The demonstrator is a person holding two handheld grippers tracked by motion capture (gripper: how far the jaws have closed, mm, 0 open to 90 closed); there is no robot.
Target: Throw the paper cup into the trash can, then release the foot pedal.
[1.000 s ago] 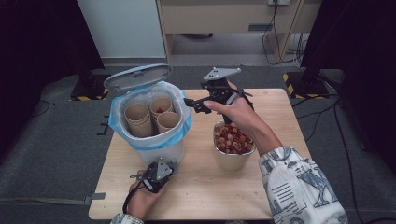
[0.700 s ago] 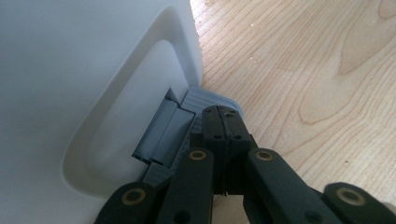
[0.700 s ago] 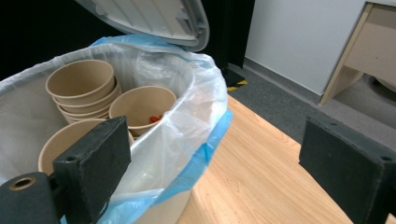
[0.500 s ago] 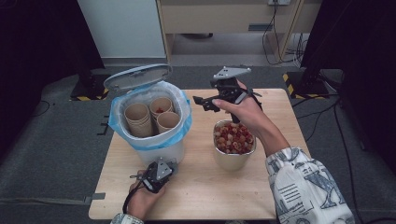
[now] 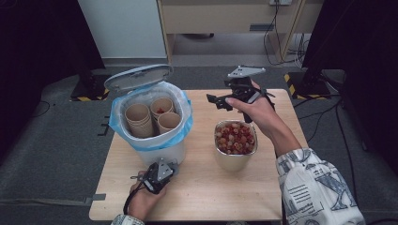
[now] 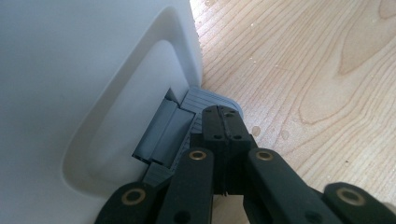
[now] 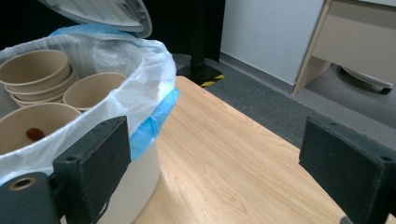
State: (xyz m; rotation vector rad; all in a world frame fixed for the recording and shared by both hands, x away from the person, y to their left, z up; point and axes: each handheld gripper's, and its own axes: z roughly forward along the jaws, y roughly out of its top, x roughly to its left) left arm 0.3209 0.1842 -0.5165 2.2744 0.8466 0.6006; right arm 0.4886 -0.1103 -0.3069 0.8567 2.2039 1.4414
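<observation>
Two grippers here: left gripper (image 6: pixel 223 122) has its jaws pressed together on the grey pedal (image 6: pixel 205 100) at the white bin's (image 5: pixel 159 150) base, lid up. Right gripper (image 5: pixel 217 101) hangs above the table (image 5: pixel 206 187) beyond the fruit bowl (image 5: pixel 234 140), jaws wide apart, nothing between them.

- My left gripper (image 6: pixel 223 128) has its black fingers (image 6: pixel 212 126) pressed together, tips resting on a grey ribbed pedal (image 6: pixel 205 100).
- The pedal juts from the base of a white bin (image 6: pixel 84 93) at left.
- Pale wooden worktop (image 6: pixel 317 70) lies to the right.
</observation>
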